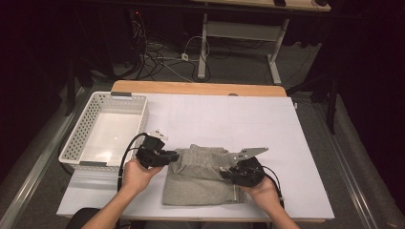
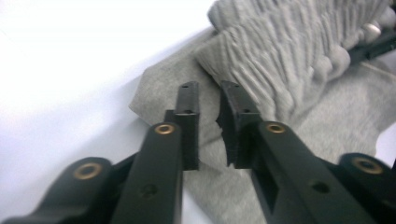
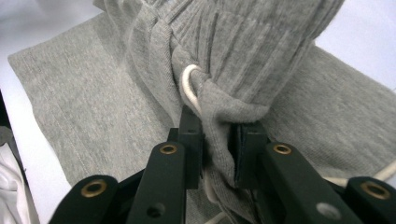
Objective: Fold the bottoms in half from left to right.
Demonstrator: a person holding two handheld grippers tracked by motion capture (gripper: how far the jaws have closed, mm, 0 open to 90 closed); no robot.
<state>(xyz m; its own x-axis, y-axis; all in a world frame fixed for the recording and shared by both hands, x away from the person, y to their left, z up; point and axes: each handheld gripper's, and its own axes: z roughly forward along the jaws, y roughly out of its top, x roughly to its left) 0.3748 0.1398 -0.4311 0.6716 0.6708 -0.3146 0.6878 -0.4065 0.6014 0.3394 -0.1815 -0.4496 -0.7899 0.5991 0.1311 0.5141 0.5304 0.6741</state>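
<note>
1. Grey shorts [image 1: 203, 179] lie on the white-covered table [image 1: 296, 143] between the two tongs.
2. Right gripper [image 3: 218, 135] pinches the gathered waistband [image 3: 243, 42] beside its white drawstring [image 3: 189, 86].
3. Left gripper [image 2: 209, 116] stands narrow, nothing between its jaws, the ribbed waistband just beyond its tips.
4. Soft, light, floppy knit: I'd grab the thick waistband, not thin fabric.
</note>
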